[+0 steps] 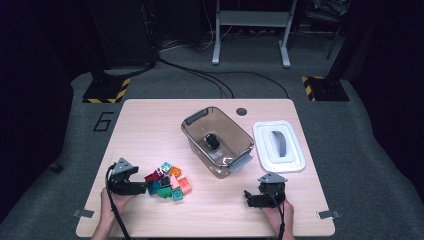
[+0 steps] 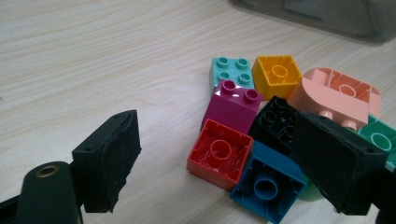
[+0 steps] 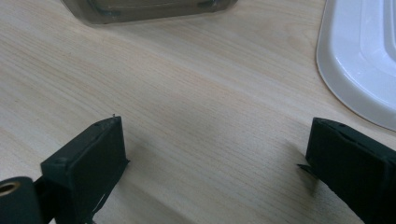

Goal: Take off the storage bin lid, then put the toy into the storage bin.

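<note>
step: left gripper (image 2: pixel 217 163) is lining up on the brick pile (image 1: pixel 167 181), jaws spread wide, nothing between them yet. Looks like bricks go into the smoky bin (image 1: pixel 218 140), which is open and already has one dark item inside.
target: red brick (image 2: pixel 219 151) is nearest the jaw gap, at the pile's near-left edge. Touches the magenta brick (image 2: pixel 232 102) behind it and the blue brick (image 2: pixel 267 182) at its right.
red brick pose: lies upside down, hollow side with round tube facing up. Footprint reads square, so no real long axis; its sides sit skewed to the jaw line, corner toward the camera.
how to grip: I'd twist the gripper so the pads meet two flat opposite faces, not corners. Right pad (image 2: pixel 334 161) hangs over the black brick (image 2: pixel 275 122) and blue one, so shift left first or it'll snag neighbours. Come down low, close on the walls.
risk: blue brick tight against it, may drag along.
right gripper (image 3: pixel 212 163): jaws apart, holding nothing, over bare table (image 3: pixel 196 93) near the white lid (image 1: pixel 278 146).
pile location: front left of table, well apart from bin's left side.
</note>
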{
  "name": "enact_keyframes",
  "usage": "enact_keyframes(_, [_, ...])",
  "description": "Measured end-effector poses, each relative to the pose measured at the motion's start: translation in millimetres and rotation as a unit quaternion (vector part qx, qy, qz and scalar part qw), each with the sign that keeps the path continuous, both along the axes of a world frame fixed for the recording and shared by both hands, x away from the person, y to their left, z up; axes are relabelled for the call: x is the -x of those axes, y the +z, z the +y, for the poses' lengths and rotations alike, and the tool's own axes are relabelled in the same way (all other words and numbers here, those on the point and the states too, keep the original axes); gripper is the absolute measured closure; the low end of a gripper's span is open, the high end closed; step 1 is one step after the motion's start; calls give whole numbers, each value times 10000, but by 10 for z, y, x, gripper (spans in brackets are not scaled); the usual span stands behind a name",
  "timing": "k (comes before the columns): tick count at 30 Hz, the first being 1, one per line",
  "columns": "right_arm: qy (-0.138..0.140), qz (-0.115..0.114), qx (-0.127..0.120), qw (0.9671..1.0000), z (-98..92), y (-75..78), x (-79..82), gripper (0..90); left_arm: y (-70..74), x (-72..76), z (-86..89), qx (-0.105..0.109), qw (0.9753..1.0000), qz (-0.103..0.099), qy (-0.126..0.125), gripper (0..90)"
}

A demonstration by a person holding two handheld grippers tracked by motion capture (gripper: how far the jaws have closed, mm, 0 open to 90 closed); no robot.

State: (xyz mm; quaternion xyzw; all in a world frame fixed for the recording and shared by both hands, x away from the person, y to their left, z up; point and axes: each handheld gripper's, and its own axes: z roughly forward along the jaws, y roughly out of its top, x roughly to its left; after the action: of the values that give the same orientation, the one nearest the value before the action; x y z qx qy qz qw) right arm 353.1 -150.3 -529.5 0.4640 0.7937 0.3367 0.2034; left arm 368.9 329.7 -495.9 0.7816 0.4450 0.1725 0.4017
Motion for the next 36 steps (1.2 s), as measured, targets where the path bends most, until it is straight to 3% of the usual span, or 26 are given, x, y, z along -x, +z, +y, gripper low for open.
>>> enact_keyframes(8, [-33,-4,-46,10000,-11,3,-3,52,-75,-19,-1,114,9999,54,60,241])
enact_keyframes(12, [-40,-6,-44,10000,-8,2,-1,52,-74,-8,-4,155,9999,-15,37,251])
enact_keyframes(19, [-40,-15,-24,10000,-9,1,-2,53,-69,8,-30,30,10000,-16,-91,283])
enact_keyframes(26, [-43,-5,-25,10000,-9,2,-1,53,-98,-52,-16,108,9999,-49,71,307])
enact_keyframes(29, [-42,-15,-22,10000,-9,1,-2,53,-114,-117,3,144,9997,48,175,312])
enact_keyframes(31, [-43,-17,-16,10000,-9,1,-1,53,-150,-158,-1,155,9997,172,107,314])
enact_keyframes(34, [-39,-24,-15,10000,-10,1,-2,53,-167,-164,-2,194,9996,204,88,313])
enact_keyframes(36, [-38,-26,-14,10000,-10,1,-2,53,-168,-164,0,103,9997,208,113,326])
